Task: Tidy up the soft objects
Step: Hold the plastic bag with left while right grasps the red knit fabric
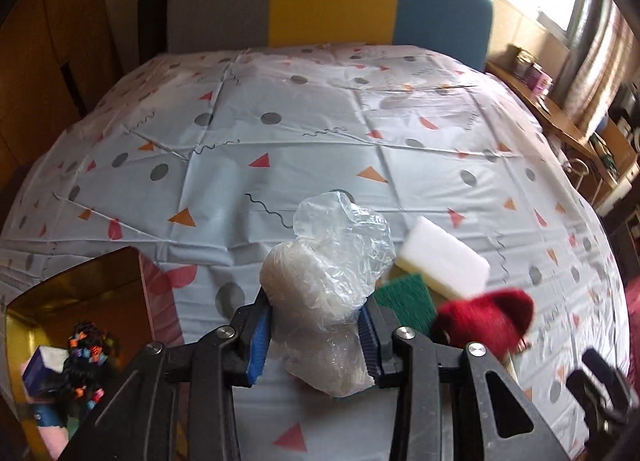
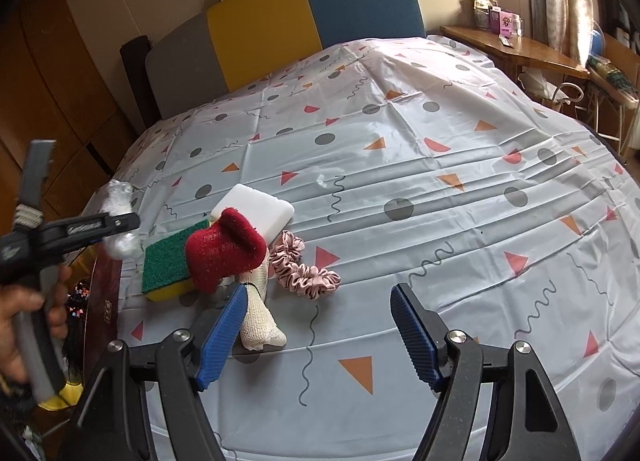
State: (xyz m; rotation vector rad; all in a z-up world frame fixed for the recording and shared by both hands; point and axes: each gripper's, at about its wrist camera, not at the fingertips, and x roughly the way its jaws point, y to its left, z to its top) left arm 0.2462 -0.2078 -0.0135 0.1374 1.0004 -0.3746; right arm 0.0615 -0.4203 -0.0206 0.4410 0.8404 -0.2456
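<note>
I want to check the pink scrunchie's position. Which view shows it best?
The right wrist view: the pink scrunchie lies in full sight on the tablecloth beside the red sock. The left wrist view doesn't show it.

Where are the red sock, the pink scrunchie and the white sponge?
red sock [image 2: 224, 257]: right wrist view, middle of its body.
pink scrunchie [image 2: 306, 275]: right wrist view, on its ruffled loop.
white sponge [image 2: 260, 203]: right wrist view, top face.

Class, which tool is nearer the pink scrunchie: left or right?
Right. The right tool hangs open just before the pink scrunchie; the left tool, gripping a plastic-wrapped bundle, sits beyond the sponge.
</note>
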